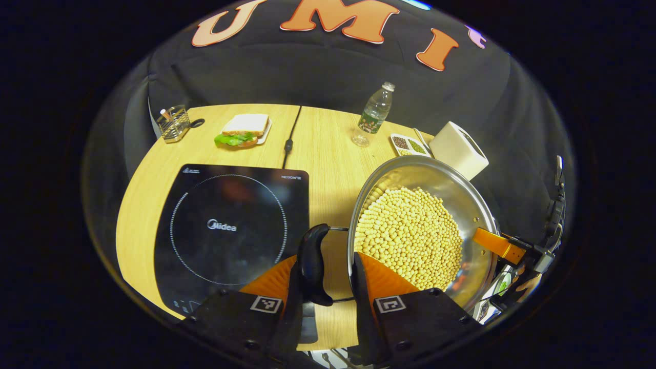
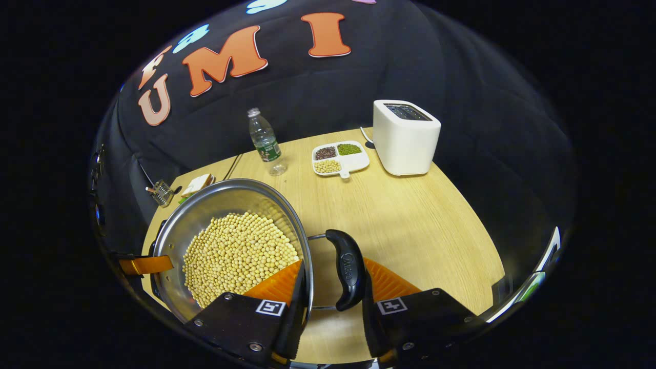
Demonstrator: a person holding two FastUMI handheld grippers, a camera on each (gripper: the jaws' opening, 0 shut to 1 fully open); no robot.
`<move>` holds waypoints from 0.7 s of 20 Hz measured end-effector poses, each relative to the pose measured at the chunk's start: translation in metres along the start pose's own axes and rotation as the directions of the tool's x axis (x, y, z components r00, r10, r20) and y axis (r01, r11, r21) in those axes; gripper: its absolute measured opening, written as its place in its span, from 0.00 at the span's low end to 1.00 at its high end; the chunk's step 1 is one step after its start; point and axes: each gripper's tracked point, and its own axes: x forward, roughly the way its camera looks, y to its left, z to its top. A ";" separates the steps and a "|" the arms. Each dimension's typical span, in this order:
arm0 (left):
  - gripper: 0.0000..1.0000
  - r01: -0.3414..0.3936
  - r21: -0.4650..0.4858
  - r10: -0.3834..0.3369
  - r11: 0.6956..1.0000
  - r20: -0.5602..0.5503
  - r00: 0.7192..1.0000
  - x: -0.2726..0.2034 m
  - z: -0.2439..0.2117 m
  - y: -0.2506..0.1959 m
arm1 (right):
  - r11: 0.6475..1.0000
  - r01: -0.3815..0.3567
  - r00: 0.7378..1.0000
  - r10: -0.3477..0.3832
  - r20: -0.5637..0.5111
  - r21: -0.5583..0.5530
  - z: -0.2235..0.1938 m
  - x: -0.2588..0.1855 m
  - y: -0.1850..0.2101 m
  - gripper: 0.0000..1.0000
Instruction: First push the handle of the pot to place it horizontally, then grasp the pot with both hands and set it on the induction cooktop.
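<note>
Soybeans [image 1: 410,236] fill the steel pot [image 1: 461,195], which hangs above the wooden counter [image 1: 328,148], just right of the black induction cooktop [image 1: 230,230] in the left gripper view. The left gripper [image 1: 330,279] has its fingers clamped across one black side handle [image 1: 313,261] and the pot rim. In the right gripper view the right gripper [image 2: 333,287] has its fingers clamped likewise on the opposite black handle [image 2: 347,269] and the rim. Farther back on the counter stand a water bottle [image 2: 265,141], a divided dish of beans [image 2: 339,158] and a white toaster [image 2: 406,136]. Beyond the cooktop lie a sandwich [image 1: 243,130] on a plate and a small wire rack [image 1: 173,123].
</note>
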 end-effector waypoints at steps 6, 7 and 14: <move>0.53 -0.040 -0.026 0.040 0.999 0.020 0.999 -0.050 0.011 0.066 | 0.998 -0.069 0.998 0.069 0.006 0.006 -0.001 -0.021 0.077 0.51; 0.53 -0.050 -0.033 0.050 0.998 0.021 0.999 -0.059 0.013 0.079 | 0.997 -0.083 0.997 0.083 0.003 0.006 -0.003 -0.024 0.091 0.51; 0.52 -0.122 -0.069 0.123 0.990 0.004 0.992 -0.087 0.027 0.175 | 0.987 -0.157 0.987 0.158 -0.043 0.012 -0.020 -0.012 0.193 0.50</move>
